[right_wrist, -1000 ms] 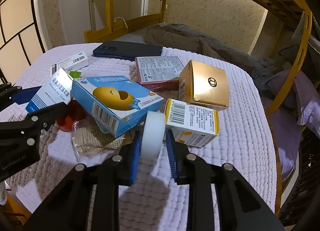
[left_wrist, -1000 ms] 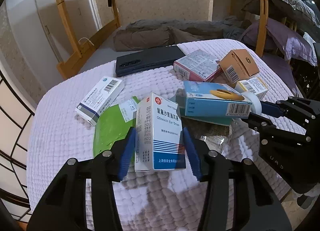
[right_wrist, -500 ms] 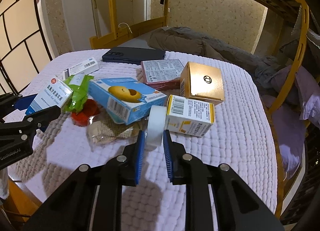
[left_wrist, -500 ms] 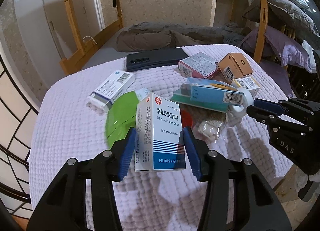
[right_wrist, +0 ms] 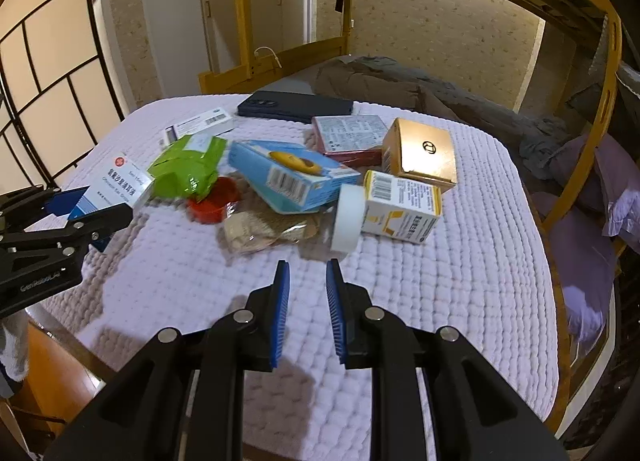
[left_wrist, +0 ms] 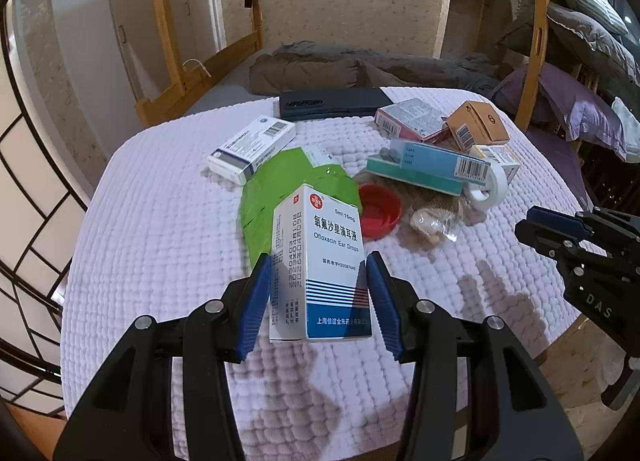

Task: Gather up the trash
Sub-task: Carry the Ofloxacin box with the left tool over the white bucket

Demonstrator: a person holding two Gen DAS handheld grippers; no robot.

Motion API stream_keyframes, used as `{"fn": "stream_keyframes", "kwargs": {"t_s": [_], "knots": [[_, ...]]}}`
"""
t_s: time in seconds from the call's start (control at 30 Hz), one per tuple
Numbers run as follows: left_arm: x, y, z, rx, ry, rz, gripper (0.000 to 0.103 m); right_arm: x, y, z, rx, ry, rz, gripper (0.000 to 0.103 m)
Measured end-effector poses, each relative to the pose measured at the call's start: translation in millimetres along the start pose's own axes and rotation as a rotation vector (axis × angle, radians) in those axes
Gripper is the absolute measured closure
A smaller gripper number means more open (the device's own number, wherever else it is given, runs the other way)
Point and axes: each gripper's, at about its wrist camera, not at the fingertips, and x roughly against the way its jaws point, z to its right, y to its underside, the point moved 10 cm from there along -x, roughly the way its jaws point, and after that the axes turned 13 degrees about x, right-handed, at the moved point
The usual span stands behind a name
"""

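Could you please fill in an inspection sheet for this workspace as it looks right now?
Surface: table under a white quilted cover, mostly bare at the near side.
Job's things: ear drops box held off the cover; white tape roll standing on edge beside the yellow-and-white box; blue box; green pouch; red lid; clear wrapper.
Clutter: dark phone; gold box; pink box; white barcode box.
Grippers: left gripper shut on the ear drops box; right gripper empty, jaws slightly apart, short of the tape roll.
Cables: white cord on the bed frame.
Surroundings: wooden bunk bed, dark bedding.
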Motion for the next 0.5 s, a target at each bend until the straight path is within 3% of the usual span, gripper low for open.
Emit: {"fn": "stream_keyframes", "kwargs": {"t_s": [0.5], "knots": [[17.0,22.7,-20.1,0.031,-0.043,0.005,0.053,17.9,15.7,-23.6,0.024,-0.024,-0.005,0.083]]}}
